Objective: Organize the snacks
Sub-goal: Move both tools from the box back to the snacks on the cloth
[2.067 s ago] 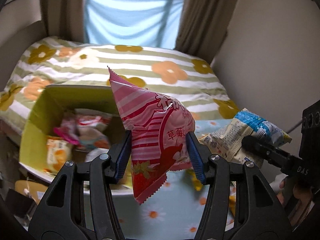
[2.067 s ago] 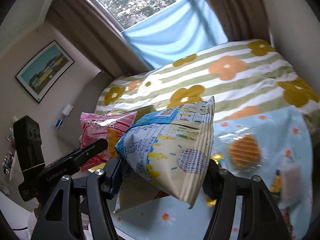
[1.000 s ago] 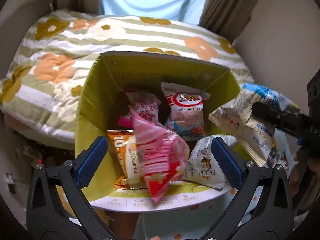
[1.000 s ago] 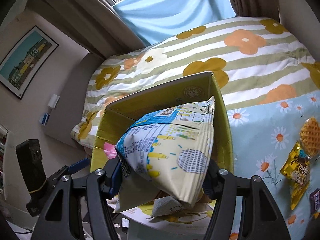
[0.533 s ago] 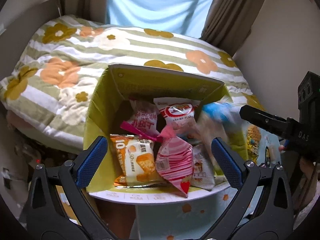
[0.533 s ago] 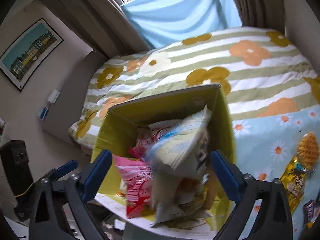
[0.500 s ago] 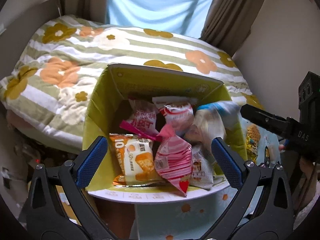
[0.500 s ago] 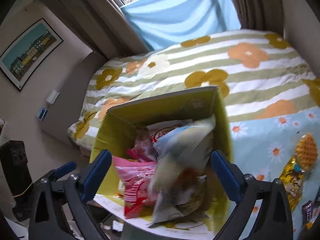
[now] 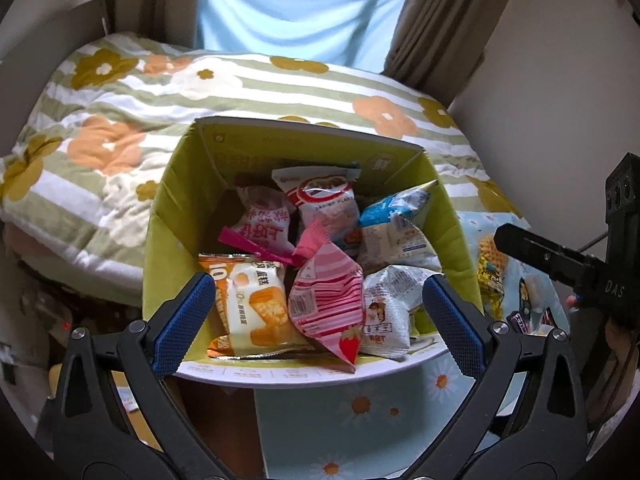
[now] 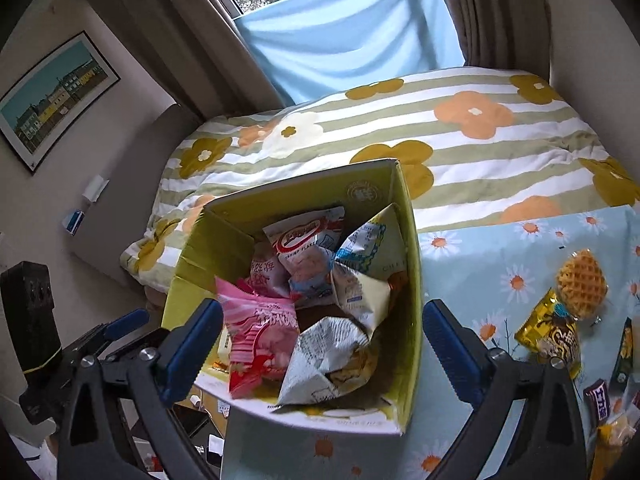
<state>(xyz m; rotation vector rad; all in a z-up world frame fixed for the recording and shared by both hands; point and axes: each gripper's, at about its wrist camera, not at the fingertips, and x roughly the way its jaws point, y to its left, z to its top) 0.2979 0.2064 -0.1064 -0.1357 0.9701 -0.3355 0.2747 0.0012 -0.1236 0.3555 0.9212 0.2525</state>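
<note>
Both bags dropped: pink striped foil packet (image 9: 326, 294) and blue-cream pouch (image 9: 394, 228) now inside yellow-green cardboard box (image 9: 160, 216). My left tongs (image 9: 320, 320), right tongs (image 10: 322, 340) wide, empty. Waffle packet (image 10: 580, 284) on daisy cloth (image 10: 472, 256): light, crushable; pinch sealed edge.

Floral striped bed (image 9: 248, 92) under a window (blue cloth (image 10: 352, 32) hung).

A daisy-print tablecloth (image 10: 472, 264) carries the green box (image 10: 412, 280) and a waffle packet (image 10: 582, 284).

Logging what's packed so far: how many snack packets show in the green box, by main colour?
Pink striped: 1
Orange: 1
White, red print: 1
White, pink print: 1
Blue and cream: 1
White and grey: 1
Total visible: 6
</note>
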